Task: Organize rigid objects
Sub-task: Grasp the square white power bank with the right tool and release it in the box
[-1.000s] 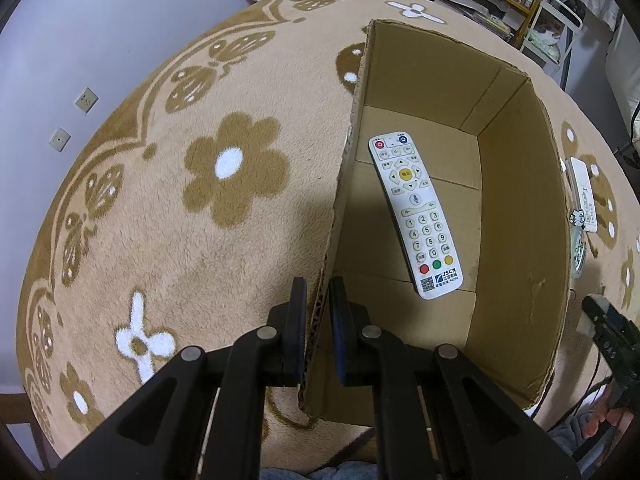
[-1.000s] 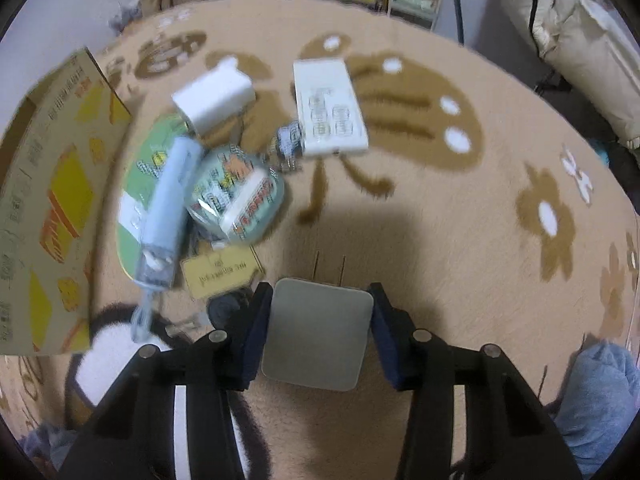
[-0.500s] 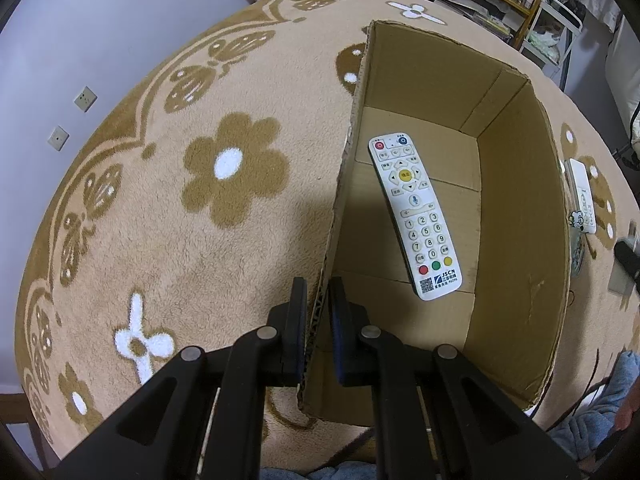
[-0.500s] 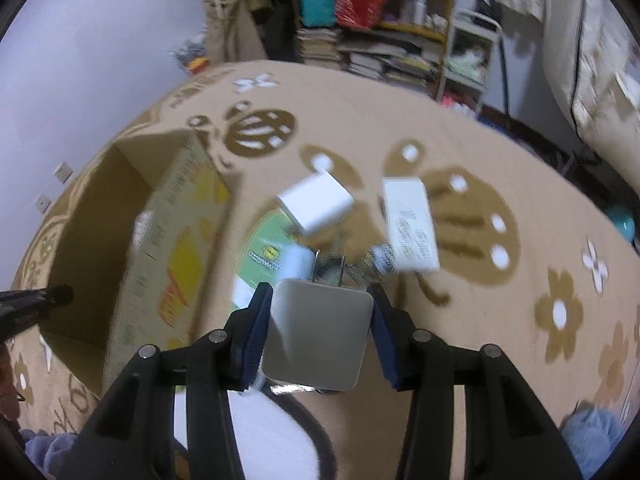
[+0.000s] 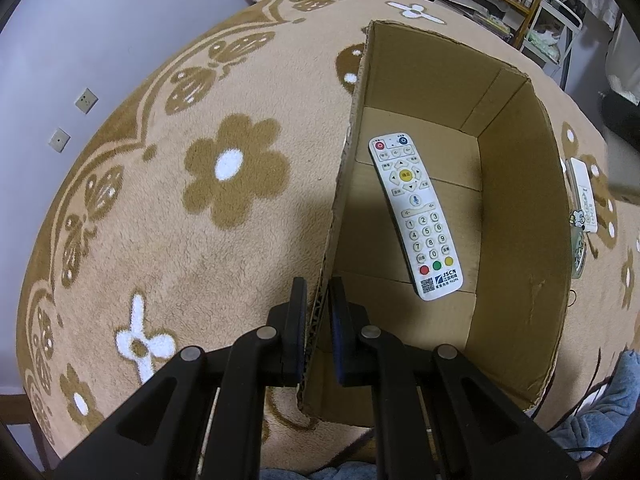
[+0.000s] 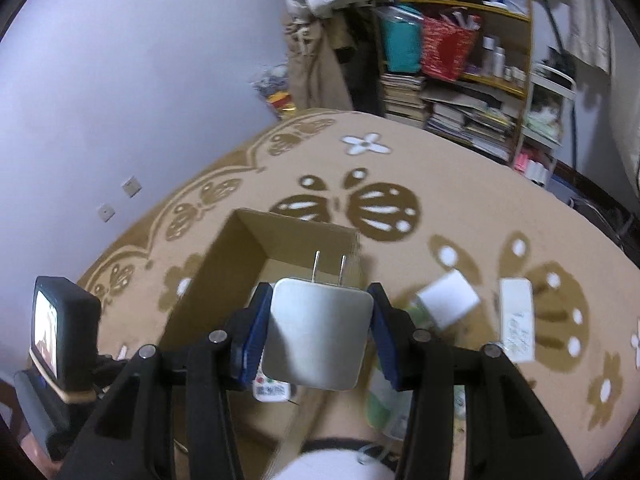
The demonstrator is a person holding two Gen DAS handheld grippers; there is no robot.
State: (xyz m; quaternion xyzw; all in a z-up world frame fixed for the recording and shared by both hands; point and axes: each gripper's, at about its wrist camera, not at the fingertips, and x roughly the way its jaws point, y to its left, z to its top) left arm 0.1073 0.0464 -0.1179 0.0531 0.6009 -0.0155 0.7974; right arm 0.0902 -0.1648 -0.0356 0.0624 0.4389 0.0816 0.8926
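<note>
An open cardboard box [image 5: 516,208] stands on the flowered rug, with a white remote control [image 5: 416,216] lying flat on its floor. My left gripper [image 5: 318,300] is shut on the box's near left wall, one finger on each side of the cardboard. In the right wrist view my right gripper [image 6: 318,320] is shut on a white wall charger [image 6: 318,332] whose two prongs point forward. The charger hangs above the cardboard box [image 6: 224,264], and the remote's lower end [image 6: 272,390] shows just beneath it.
On the rug right of the box lie a white adapter block [image 6: 448,300], a white flat device [image 6: 518,326] and a green packet [image 6: 380,404]. Cluttered shelves [image 6: 468,80] stand behind, the wall to the left. The left gripper's camera unit [image 6: 60,332] shows at the left.
My right gripper has risen and swung left with the charger, from above the pile of items on the rug to above the box. The left gripper has kept its hold.
</note>
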